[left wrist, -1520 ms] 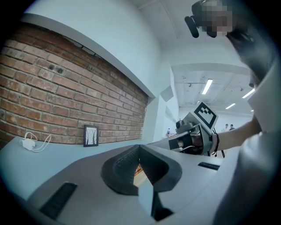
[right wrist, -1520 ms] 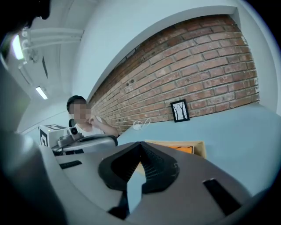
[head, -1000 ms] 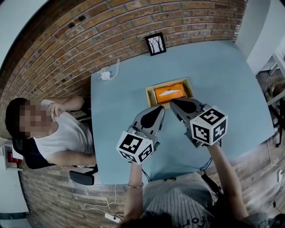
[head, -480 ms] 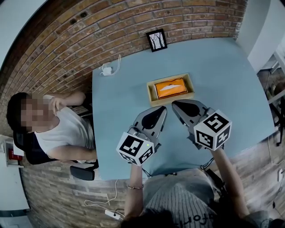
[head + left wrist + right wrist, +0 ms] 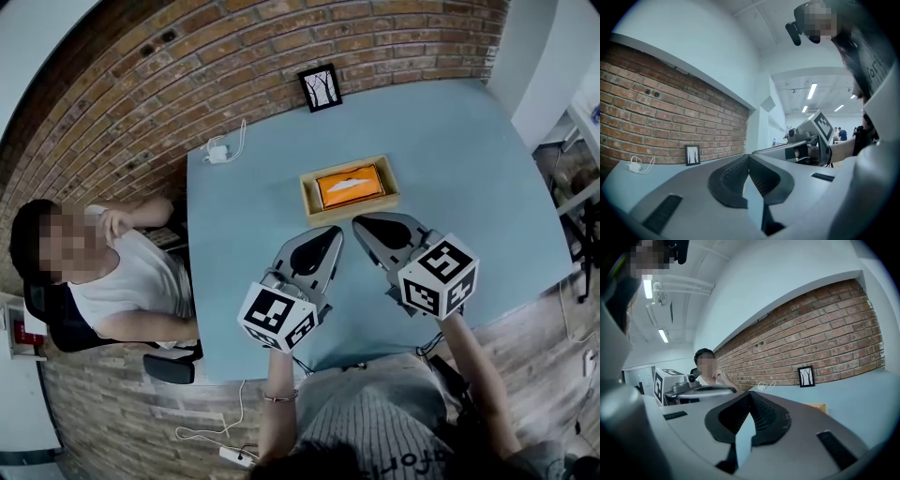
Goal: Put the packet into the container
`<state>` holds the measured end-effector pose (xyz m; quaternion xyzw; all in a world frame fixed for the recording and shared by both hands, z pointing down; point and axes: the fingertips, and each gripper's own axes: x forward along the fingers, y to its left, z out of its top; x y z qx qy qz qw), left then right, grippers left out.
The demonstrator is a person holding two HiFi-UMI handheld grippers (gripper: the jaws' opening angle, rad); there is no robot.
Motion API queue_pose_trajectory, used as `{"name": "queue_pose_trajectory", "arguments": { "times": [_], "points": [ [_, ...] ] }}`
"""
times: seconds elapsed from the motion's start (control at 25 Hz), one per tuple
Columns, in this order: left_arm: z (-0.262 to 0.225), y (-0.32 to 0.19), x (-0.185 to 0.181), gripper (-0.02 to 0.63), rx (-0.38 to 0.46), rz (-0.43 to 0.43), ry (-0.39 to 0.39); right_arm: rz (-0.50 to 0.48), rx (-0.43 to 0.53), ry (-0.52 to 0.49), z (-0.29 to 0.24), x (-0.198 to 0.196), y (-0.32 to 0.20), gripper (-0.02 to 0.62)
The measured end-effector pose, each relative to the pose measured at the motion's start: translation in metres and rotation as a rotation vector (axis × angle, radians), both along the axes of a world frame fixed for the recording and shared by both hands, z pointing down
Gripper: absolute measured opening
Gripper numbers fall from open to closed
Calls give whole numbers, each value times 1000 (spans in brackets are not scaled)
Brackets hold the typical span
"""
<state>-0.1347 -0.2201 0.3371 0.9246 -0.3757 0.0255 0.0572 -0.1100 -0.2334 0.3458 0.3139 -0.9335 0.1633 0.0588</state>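
An orange packet [image 5: 351, 185] lies flat inside a shallow wooden container [image 5: 307, 193] in the middle of the blue table [image 5: 469, 150]. My left gripper [image 5: 336, 231] hovers just short of the container's near edge, its jaws shut with nothing between them. To its right, my right gripper [image 5: 357, 223] is held level with it, also shut and empty. In the left gripper view the tips [image 5: 748, 155] meet. The right gripper view shows the same at its tips [image 5: 750, 393], with a corner of the container [image 5: 818, 406] beyond them.
A small framed picture [image 5: 321, 88] leans on the brick wall at the table's far edge. A white charger with its cable [image 5: 222, 155] lies at the far left corner. A person in a white shirt [image 5: 112, 281] sits at the table's left side.
Both grippers have drawn back from the container toward me, and the container now sits clear of them. Their jaws stay shut.
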Motion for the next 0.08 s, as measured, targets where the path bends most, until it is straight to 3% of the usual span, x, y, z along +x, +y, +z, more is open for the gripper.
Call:
{"name": "queue_pose_trajectory", "arguments": {
  "times": [0.08],
  "points": [
    [0, 1, 1, 8, 1, -2, 0, -1, 0, 1, 0, 1, 1, 11]
  ]
}}
